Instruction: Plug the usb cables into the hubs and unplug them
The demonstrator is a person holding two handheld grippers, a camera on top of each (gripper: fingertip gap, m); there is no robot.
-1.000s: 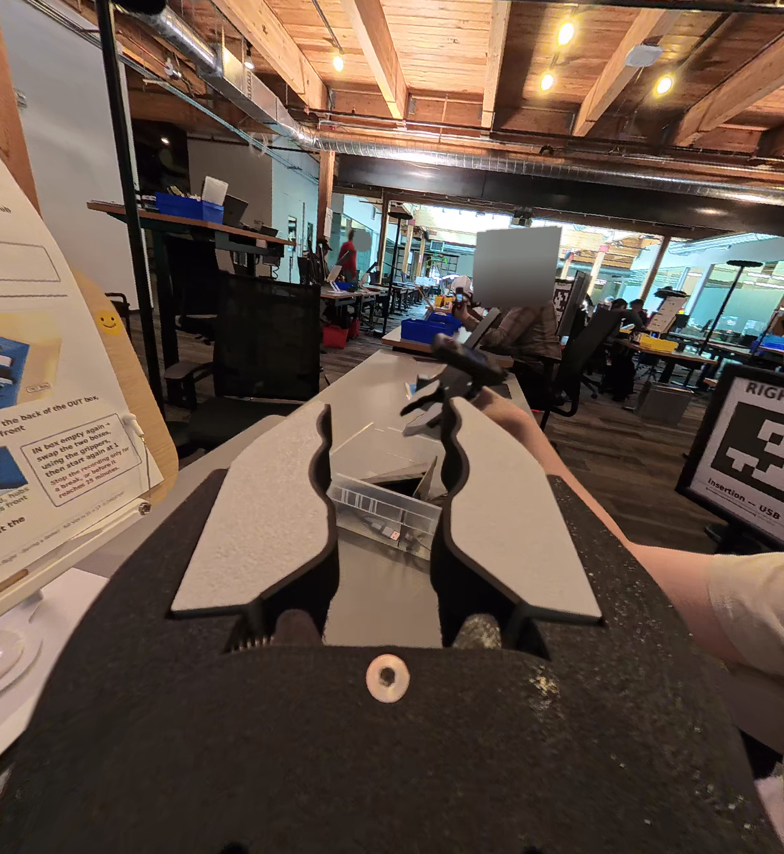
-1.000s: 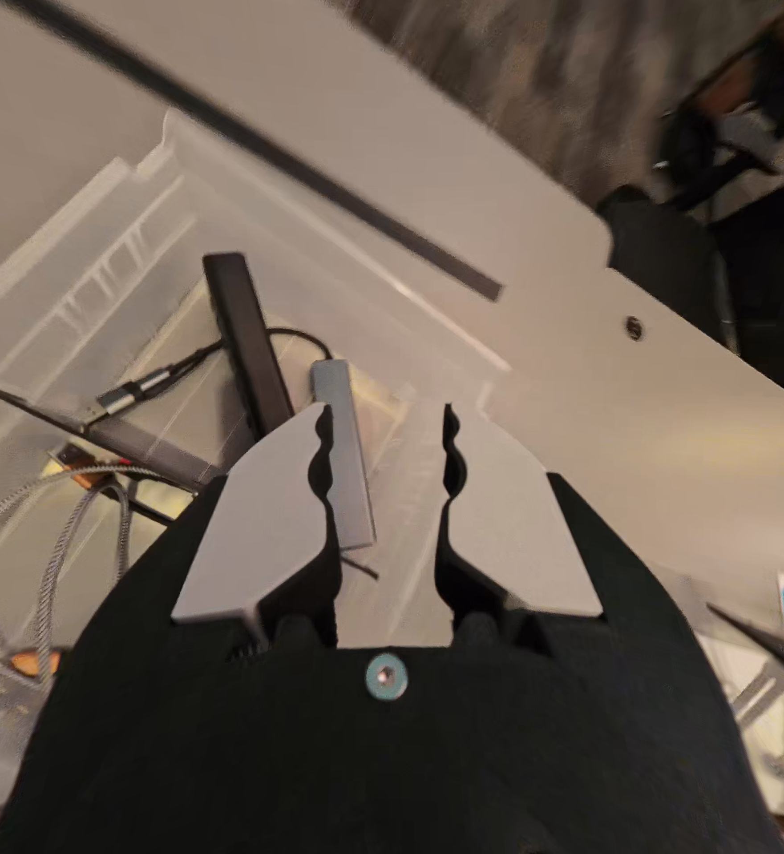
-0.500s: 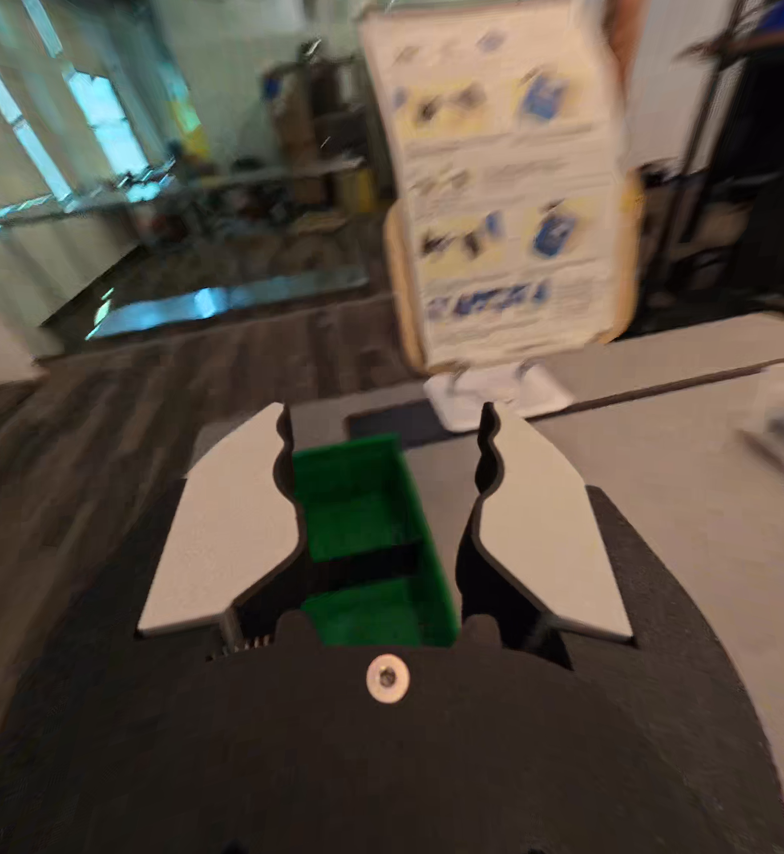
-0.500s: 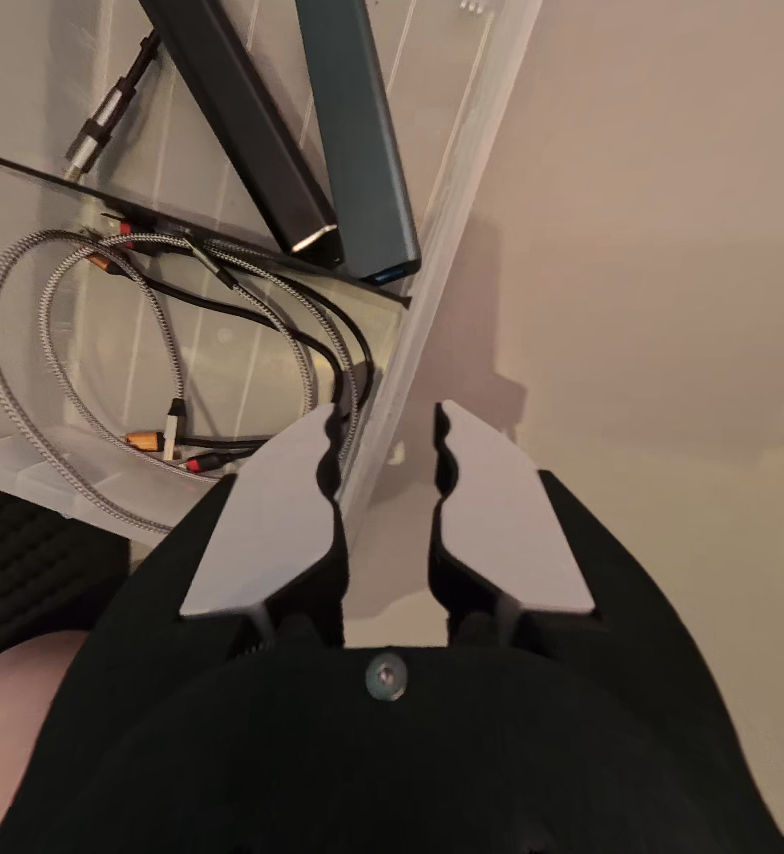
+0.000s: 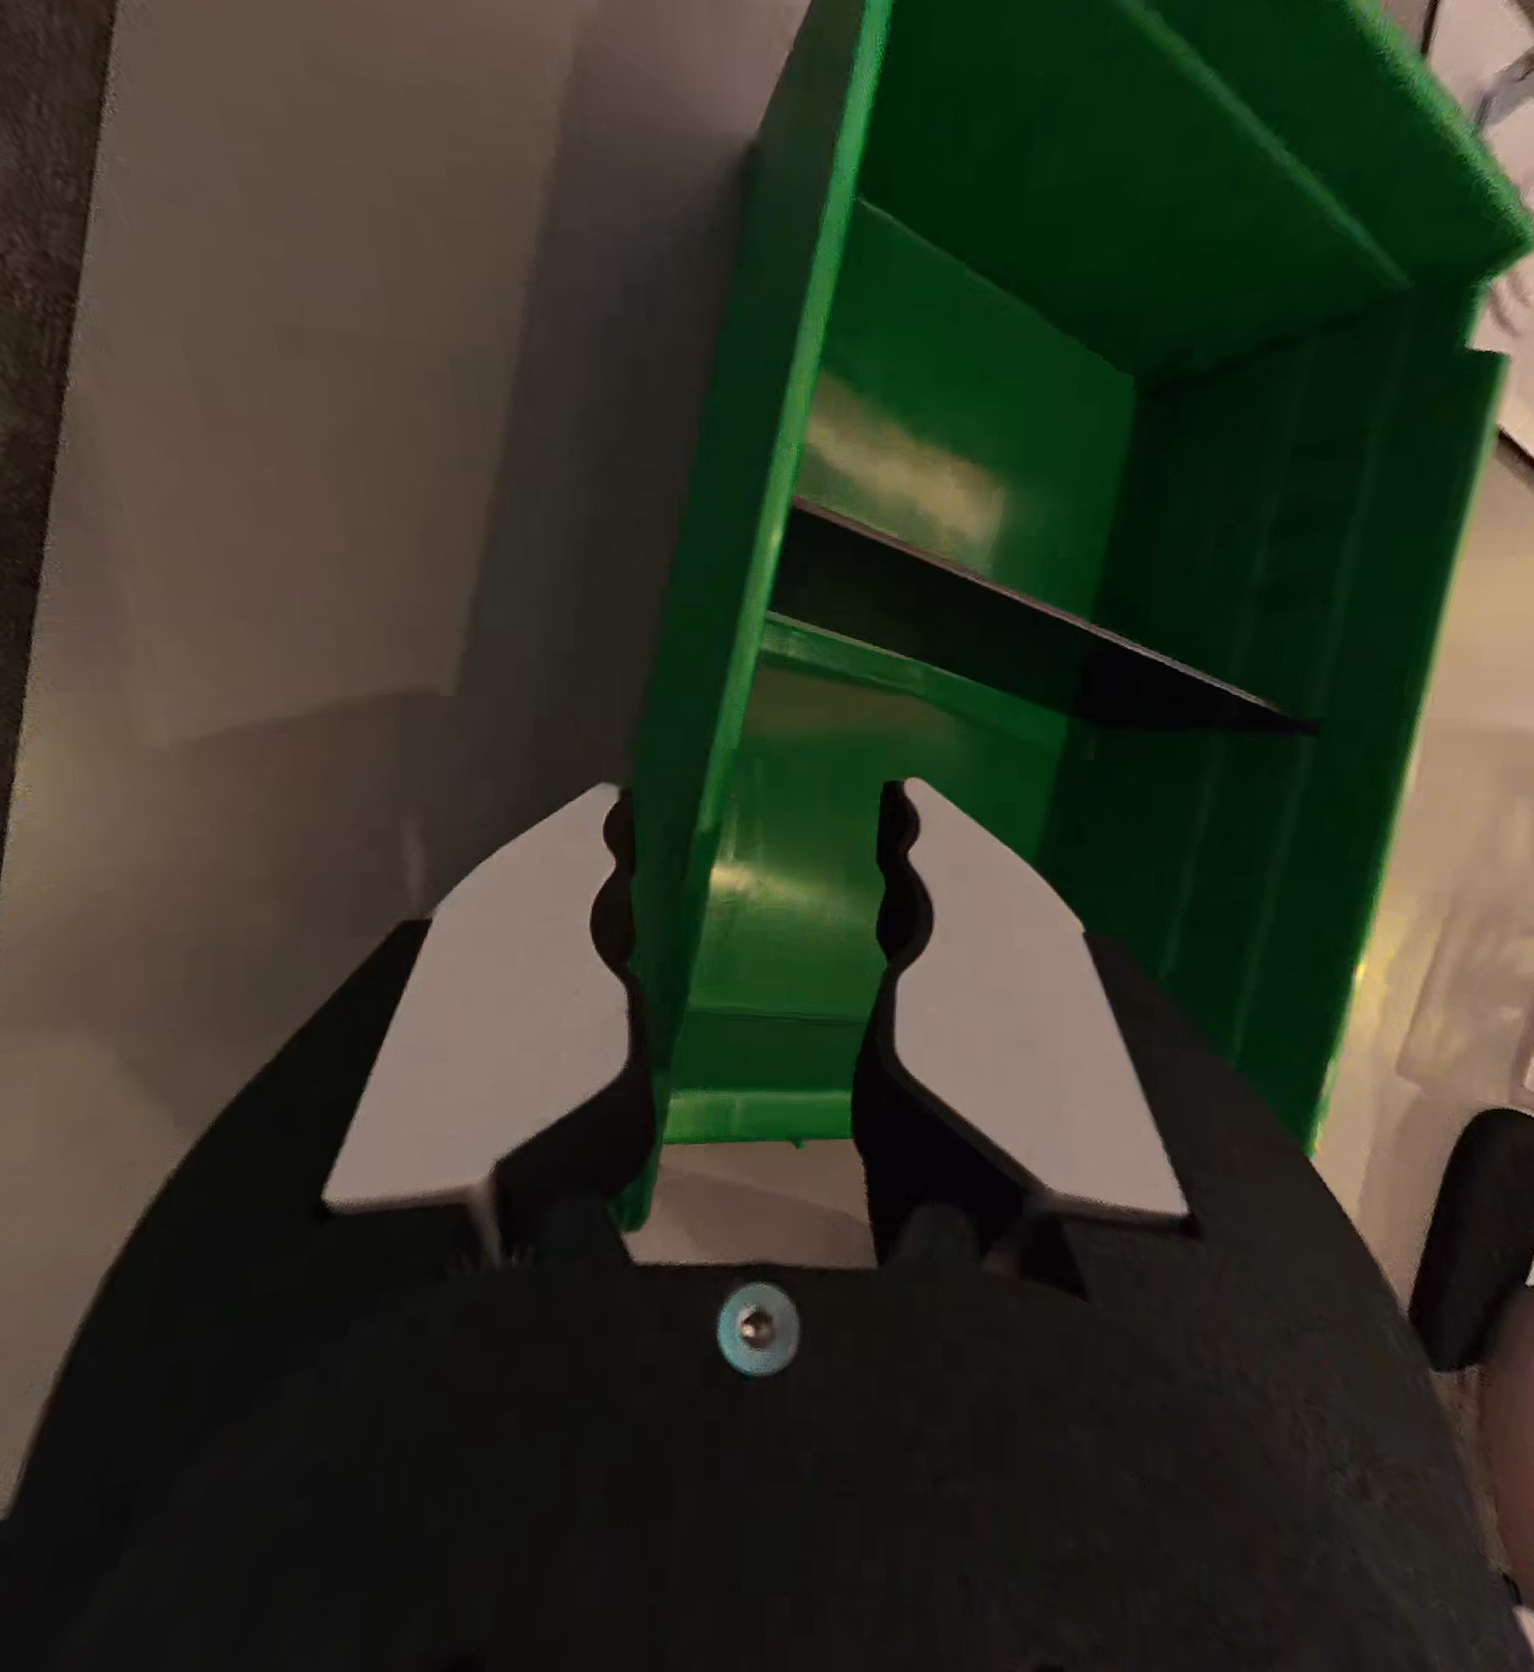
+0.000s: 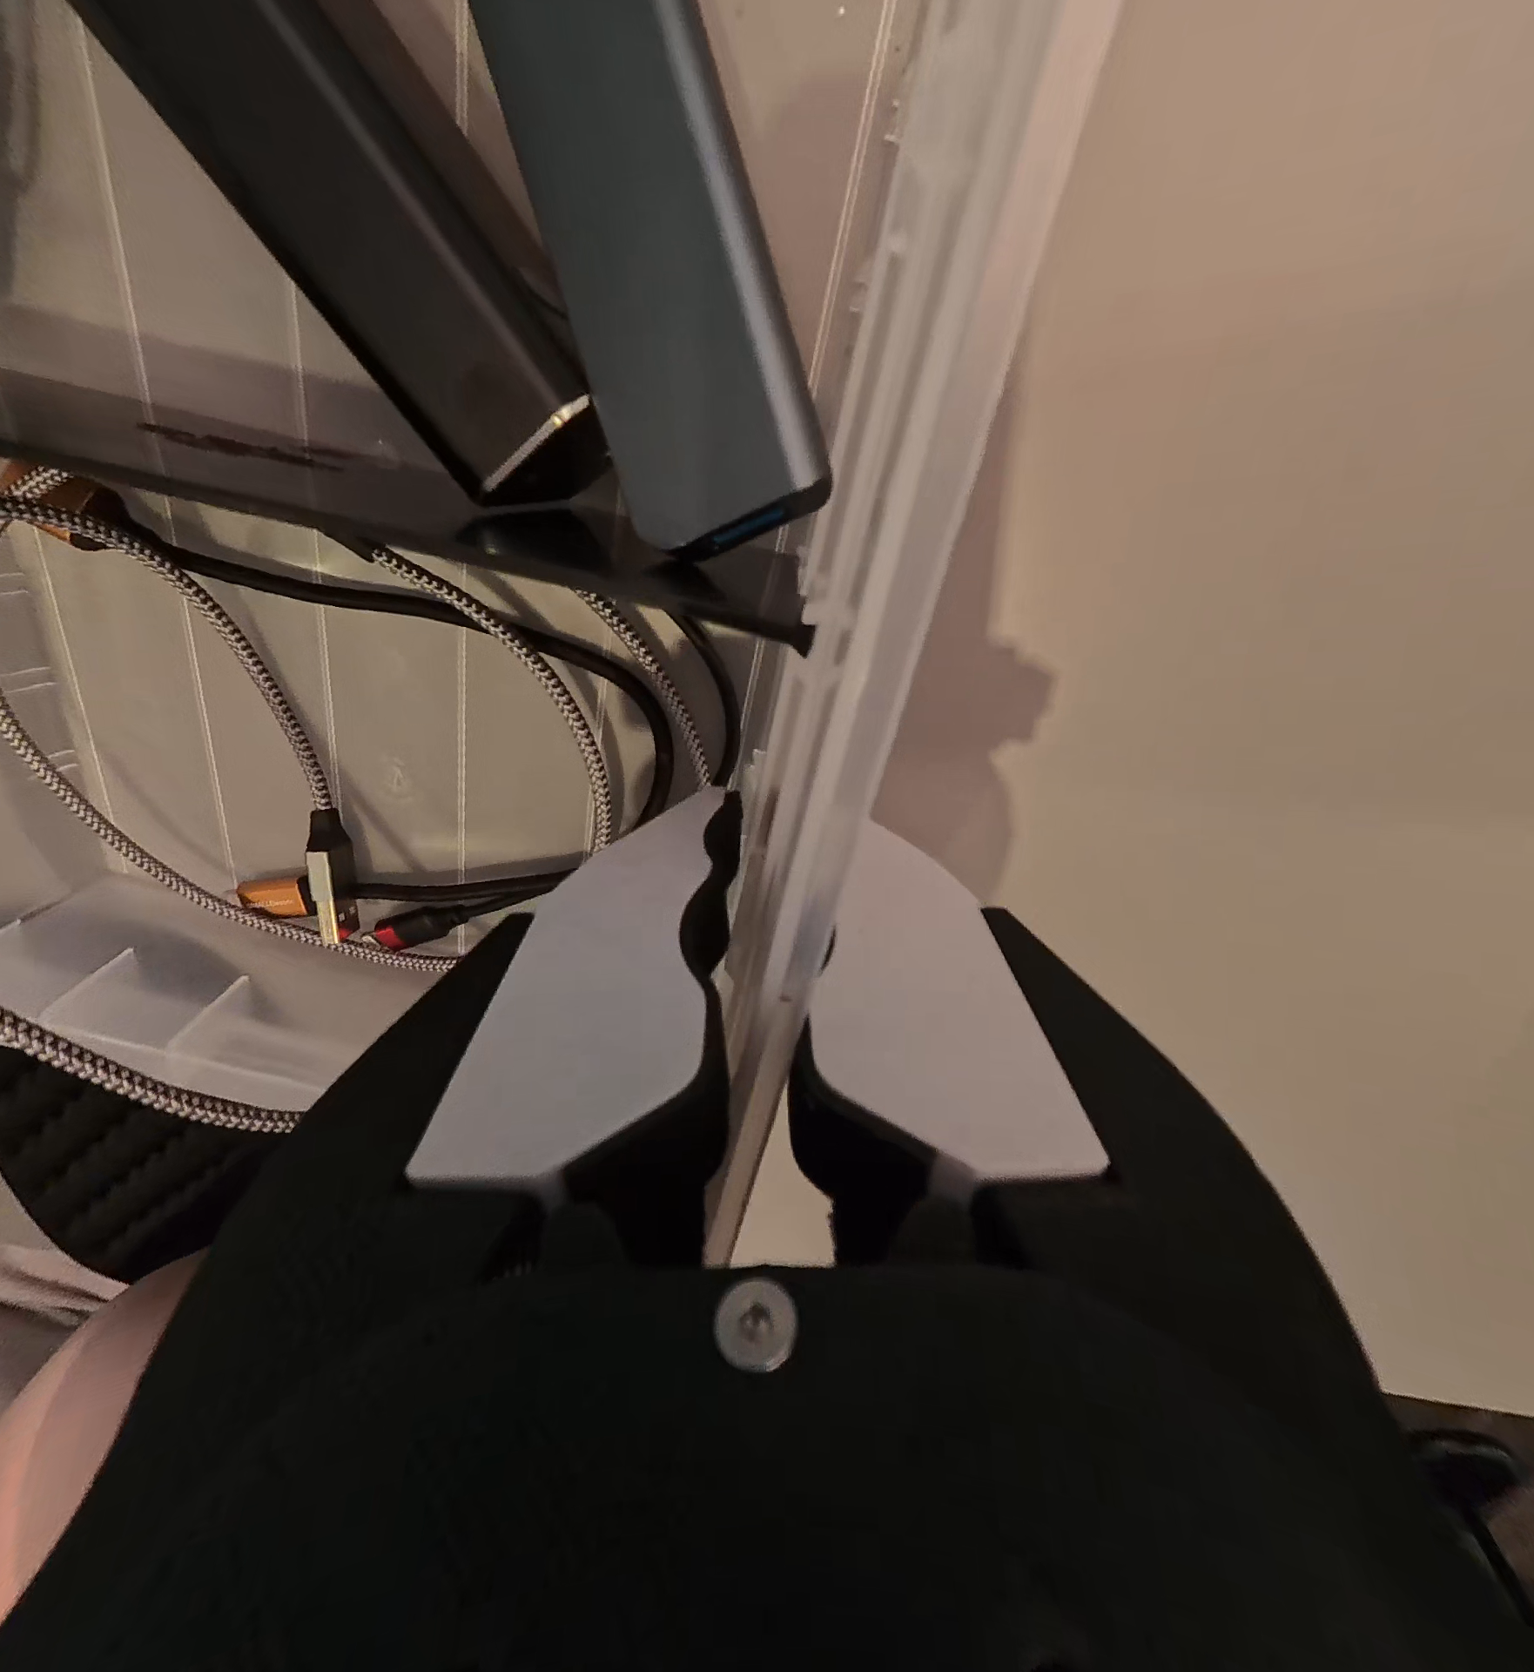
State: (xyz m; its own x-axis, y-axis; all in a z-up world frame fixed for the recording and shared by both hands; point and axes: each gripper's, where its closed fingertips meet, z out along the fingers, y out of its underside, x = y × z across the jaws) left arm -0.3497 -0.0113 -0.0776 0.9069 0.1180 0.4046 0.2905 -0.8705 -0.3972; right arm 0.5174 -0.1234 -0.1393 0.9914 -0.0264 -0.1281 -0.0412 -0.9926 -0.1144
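Left gripper [image 5: 752, 796] open, straddling left wall of green bin [image 5: 1270, 561], black divider [image 5: 1017, 633] ahead inside. Right gripper [image 6: 777, 837] clamped on clear bin wall [image 6: 872, 579]; grey hub [image 6: 655, 271], black hub [image 6: 365, 235] and braided USB cables [image 6: 293, 751] inside, ahead-left.

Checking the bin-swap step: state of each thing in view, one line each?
left gripper: open, straddling green bin wall
green bin: empty
right gripper: shut on clear bin wall
clear bin: holds hubs, cables
grey hub: nothing plugged in its visible end
cables: coiled, loose
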